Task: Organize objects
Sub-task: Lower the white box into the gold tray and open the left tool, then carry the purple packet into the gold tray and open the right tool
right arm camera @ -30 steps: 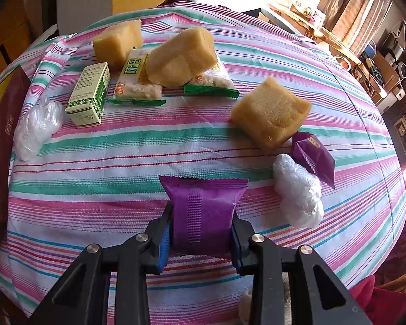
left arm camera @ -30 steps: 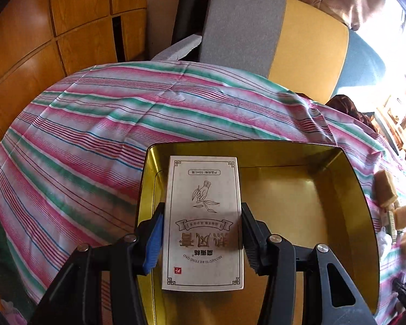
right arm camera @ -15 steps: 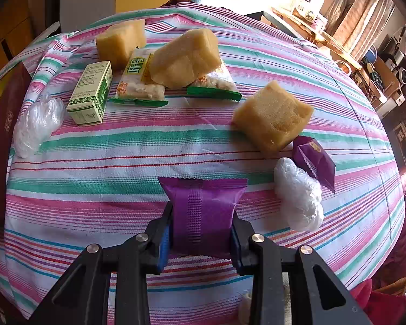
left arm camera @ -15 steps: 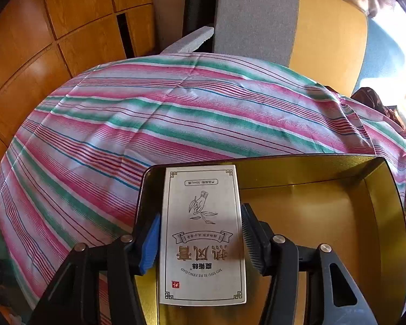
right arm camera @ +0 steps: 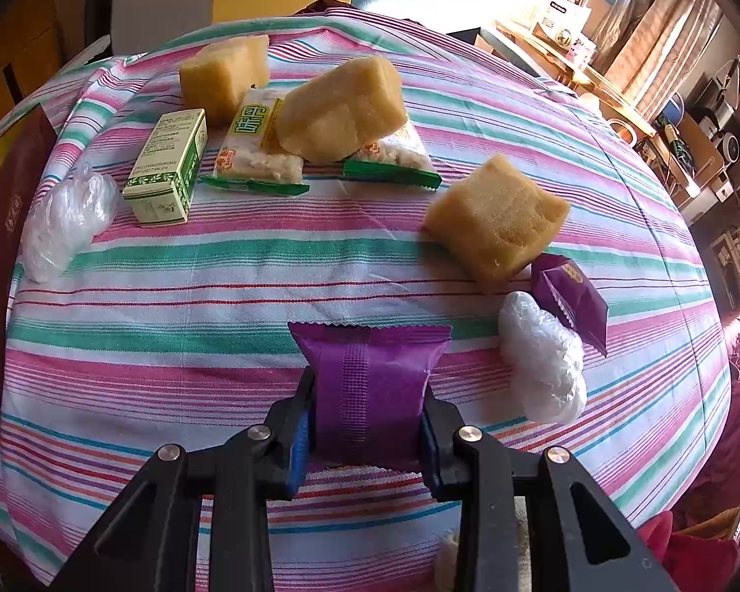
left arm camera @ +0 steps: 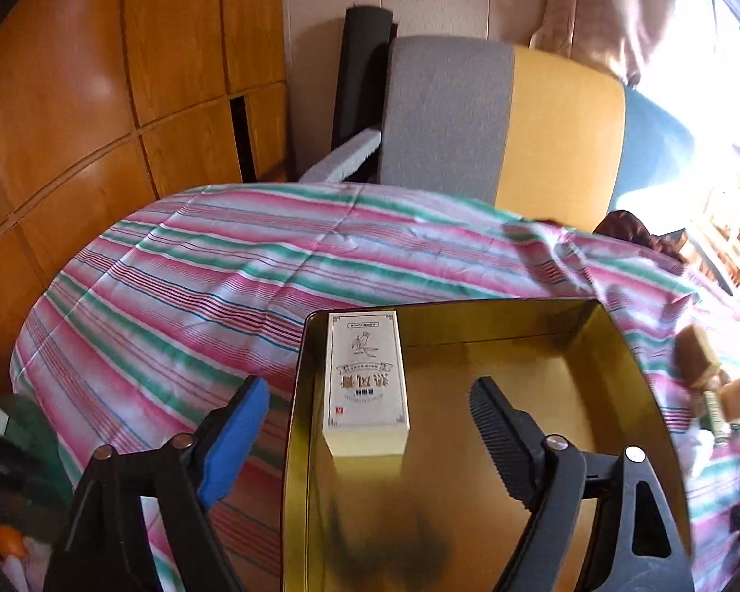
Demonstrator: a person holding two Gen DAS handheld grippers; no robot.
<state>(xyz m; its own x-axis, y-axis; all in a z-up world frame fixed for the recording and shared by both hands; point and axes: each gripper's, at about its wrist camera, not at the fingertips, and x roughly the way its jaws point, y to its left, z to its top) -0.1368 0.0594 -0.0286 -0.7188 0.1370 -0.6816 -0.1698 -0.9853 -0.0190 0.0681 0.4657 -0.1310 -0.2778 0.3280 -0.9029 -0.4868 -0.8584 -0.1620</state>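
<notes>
On the striped tablecloth (left arm camera: 182, 296), gold tin tray (left arm camera: 616, 345) sitting with a white printed box (left arm camera: 365, 375) lying flat inside, tucked along the tray's left wall near the far corner. Left gripper (left arm camera: 370, 424) spread wide and still opening, blue-padded finger out over the cloth left of the tray, black ribbed finger over the tray floor, box lined up between them but touched by neither pad. Grey and yellow chair (left arm camera: 498, 123) behind the table, wooden panels (left arm camera: 74, 98) off to the left. Over on the right wrist view, right gripper (right arm camera: 367, 424) clamped tight on a purple snack packet (right arm camera: 370, 385), pads pressing both sides. Spread around on the cloth beyond it: green box (right arm camera: 167, 167), two clear snack bags with green ends (right arm camera: 256, 148), three yellowish cake blocks (right arm camera: 498, 217), a second purple packet (right arm camera: 570, 291) just beside a crumpled clear plastic wad (right arm camera: 542, 360), another plastic wad (right arm camera: 61, 222) far left near the green box.
</notes>
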